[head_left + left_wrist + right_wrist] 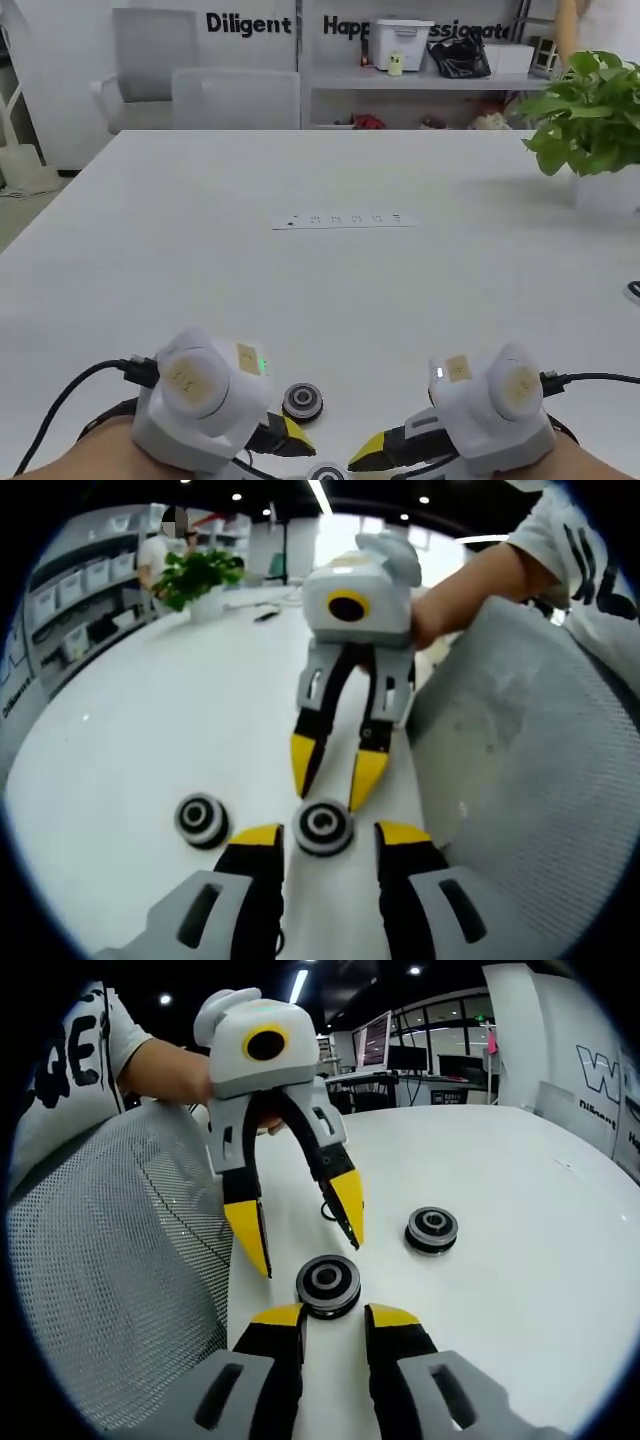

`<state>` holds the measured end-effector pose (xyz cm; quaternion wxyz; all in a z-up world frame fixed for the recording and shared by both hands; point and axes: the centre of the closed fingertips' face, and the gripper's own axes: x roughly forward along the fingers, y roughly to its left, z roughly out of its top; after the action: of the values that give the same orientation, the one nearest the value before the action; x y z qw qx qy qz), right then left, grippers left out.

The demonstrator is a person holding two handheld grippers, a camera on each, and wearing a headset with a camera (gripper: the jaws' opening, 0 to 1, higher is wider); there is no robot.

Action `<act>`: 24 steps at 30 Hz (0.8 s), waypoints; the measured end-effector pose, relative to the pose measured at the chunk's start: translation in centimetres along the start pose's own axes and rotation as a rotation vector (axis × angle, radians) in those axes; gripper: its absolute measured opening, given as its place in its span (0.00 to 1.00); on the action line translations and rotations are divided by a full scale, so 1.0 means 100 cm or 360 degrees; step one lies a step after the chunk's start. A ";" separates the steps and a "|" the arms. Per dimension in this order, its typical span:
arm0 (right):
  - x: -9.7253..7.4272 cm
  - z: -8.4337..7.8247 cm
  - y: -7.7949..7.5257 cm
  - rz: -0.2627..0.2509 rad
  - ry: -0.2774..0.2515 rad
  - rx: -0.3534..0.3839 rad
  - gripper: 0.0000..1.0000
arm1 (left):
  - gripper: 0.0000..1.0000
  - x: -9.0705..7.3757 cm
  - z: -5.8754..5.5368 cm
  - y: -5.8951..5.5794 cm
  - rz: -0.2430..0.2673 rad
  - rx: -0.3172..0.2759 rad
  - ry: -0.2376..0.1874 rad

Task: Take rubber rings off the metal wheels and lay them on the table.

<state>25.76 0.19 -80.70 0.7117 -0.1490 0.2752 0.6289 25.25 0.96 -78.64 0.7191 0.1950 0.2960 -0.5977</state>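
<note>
Wheels: two, both lying flat on the white surface (330, 290). Each is a round disc with a bright metal face, a dark hub at the centre and a black rubber ring (302, 1286) around its rim. Both rings are seated on their wheels.

The first wheel (328, 1285) lies in the gap where the two pairs of tongs meet tip to tip, and no tip visibly touches it. The second wheel (432, 1230) lies just beside the tips, on the side away from the person and apart from the first wheel.

Tongs: two pairs, facing each other. Each has a white and grey moulded body, black arms and yellow wedge-shaped tips.
- Left tongs (300, 1228): spread, holding nothing, with the first wheel just ahead of the tips.
- Right tongs (335, 772): spread, holding nothing, with the tips on either side of the same wheel.

Beyond the tongs, one row of sockets (345, 219) is set flush in the surface. One leafy green plant (590, 115) in a white pot stands well off towards the right tongs' side. One grey mesh chair back (120, 1260) stands beside the surface edge behind the left tongs.
</note>
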 end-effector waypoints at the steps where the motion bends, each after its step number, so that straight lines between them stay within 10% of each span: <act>1: 0.000 0.000 0.000 0.0000 0.0000 0.0002 0.20 | 0.36 0.001 0.000 0.000 0.0000 -0.0004 -0.0001; 24: 0.002 -0.001 0.001 0.0001 -0.0002 0.0014 0.20 | 0.19 0.010 -0.001 0.000 -0.0007 0.0058 0.0008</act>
<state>25.67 0.26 -80.88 0.7123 -0.1453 0.2775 0.6281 25.32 0.26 -79.40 0.7134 0.2091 0.2873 -0.6040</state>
